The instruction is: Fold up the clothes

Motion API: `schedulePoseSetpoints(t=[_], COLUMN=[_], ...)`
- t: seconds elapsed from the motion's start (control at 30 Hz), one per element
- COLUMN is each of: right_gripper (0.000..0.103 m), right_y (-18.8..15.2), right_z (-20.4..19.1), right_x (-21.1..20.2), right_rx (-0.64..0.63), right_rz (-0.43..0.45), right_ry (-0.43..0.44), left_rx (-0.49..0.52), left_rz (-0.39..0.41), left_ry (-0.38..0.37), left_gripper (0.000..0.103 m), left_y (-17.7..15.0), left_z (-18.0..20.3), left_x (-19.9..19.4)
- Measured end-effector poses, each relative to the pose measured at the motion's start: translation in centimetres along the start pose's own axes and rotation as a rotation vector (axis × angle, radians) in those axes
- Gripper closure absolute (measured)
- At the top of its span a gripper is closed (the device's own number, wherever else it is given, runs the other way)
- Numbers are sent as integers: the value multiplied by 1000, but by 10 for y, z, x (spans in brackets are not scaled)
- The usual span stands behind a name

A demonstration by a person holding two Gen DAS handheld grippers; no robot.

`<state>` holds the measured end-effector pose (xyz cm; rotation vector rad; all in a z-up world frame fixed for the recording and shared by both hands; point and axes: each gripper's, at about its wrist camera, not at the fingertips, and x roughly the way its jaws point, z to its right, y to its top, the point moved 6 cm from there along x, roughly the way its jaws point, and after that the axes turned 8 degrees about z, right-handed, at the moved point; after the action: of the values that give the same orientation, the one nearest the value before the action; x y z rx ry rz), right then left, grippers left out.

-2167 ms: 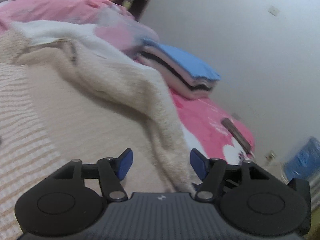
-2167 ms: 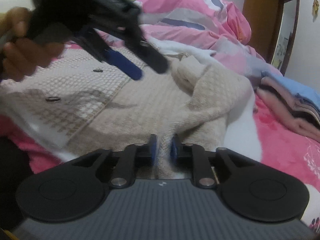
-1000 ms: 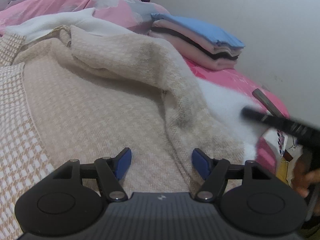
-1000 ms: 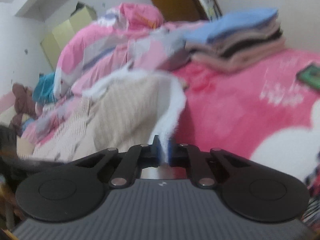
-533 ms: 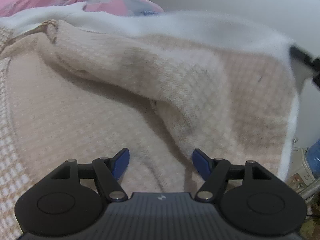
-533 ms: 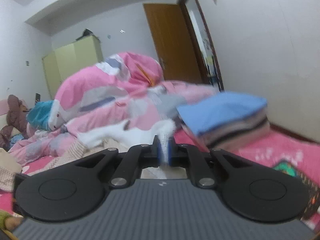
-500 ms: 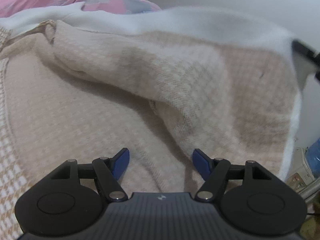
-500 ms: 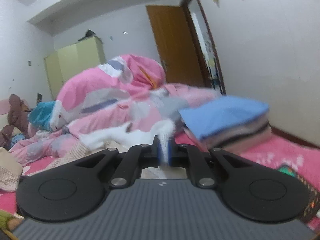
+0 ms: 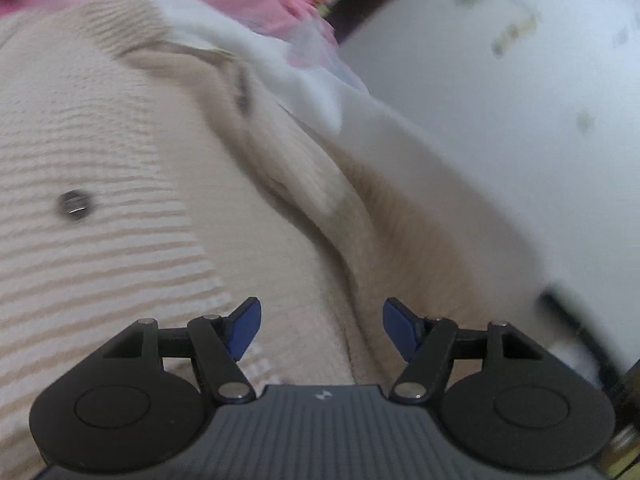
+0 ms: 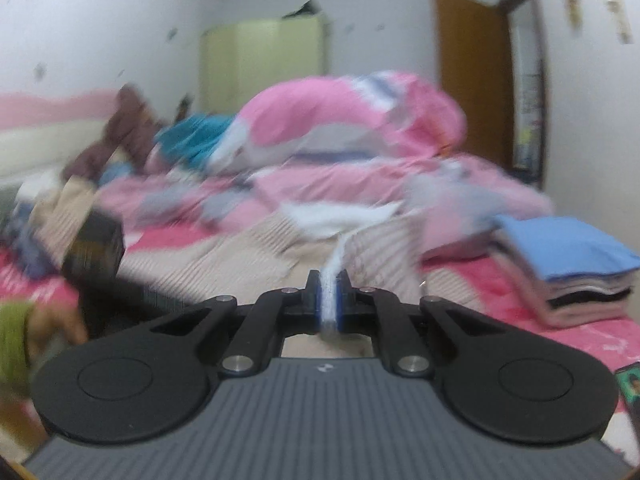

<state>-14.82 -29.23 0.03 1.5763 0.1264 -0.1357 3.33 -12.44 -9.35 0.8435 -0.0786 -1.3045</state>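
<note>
Cardigan (image 9: 248,240) of beige knit with a white fleecy lining sprawls across the pink bed (image 10: 500,292), right under and ahead of both tools. Nearest, the left gripper (image 9: 322,326) hovers with its jaws apart over the knit, a raised fold running between them, likely poised to pin or take that crease. The right gripper (image 10: 329,306) has its jaws clamped on the white edge, lifting it clear, I'd guess to carry that side over. Beyond the right jaws, off to their right, a folded stack (image 10: 568,268) shows where finished pieces go.
</note>
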Motion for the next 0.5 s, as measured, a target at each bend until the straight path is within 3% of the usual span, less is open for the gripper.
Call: schedulePoseSetpoints(t=[0.3, 0.5], right_gripper=[98, 98], right_y=[-67, -93], right_z=[-79, -97], right_x=[47, 65], right_rx=[-24, -13], right_rz=[-228, -306], right_ry=[116, 132], left_rx=[-157, -162], left_rz=[13, -65], left_ry=[-86, -78], left_gripper=[35, 34], left_y=[9, -3], left_z=[-40, -54], left_x=[-42, -20])
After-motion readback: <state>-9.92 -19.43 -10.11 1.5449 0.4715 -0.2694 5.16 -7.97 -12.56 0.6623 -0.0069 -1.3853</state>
